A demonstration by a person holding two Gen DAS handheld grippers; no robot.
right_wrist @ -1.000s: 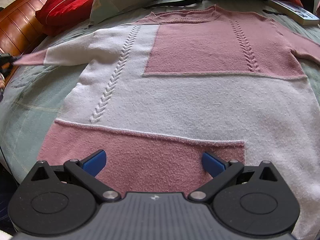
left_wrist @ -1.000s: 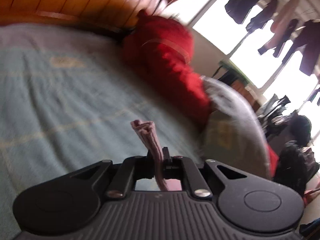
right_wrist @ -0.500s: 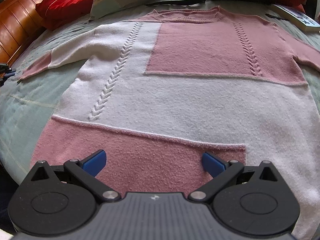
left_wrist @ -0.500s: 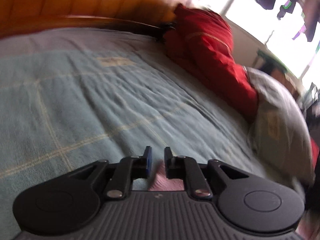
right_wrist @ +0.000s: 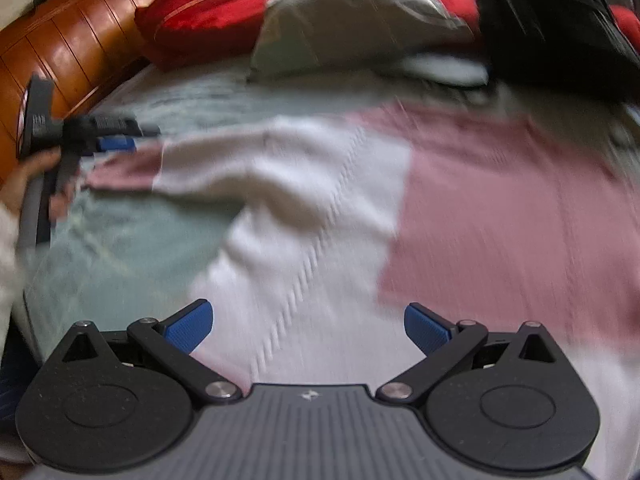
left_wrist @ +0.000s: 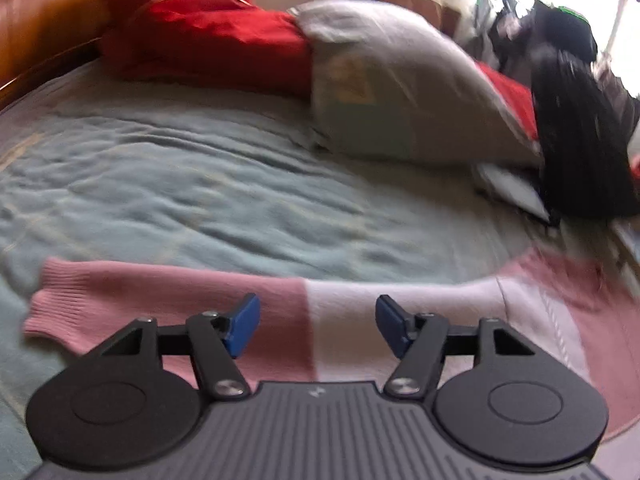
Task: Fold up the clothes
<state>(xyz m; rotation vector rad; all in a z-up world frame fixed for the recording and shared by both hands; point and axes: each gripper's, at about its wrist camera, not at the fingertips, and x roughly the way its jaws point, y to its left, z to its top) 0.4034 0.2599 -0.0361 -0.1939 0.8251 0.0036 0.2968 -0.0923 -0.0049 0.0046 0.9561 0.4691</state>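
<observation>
A pink and white knit sweater lies spread flat on the pale green bedspread. Its left sleeve, pink at the cuff and white nearer the shoulder, stretches straight out across the bed. My left gripper hovers just over that sleeve; its jaws are opening and nothing is pinched between the blue pads. The same gripper appears at the far left of the right wrist view, held by a hand. My right gripper hangs open above the sweater's white body panel, holding nothing.
A red cushion and a grey pillow lie at the head of the bed. A black bag sits on a book beside them. The wooden bed frame runs along the left.
My left gripper let go of the pink cuff, swung right over the laid-out sleeve and spread its jaws. My right gripper moved up from the hem toward the chest.
</observation>
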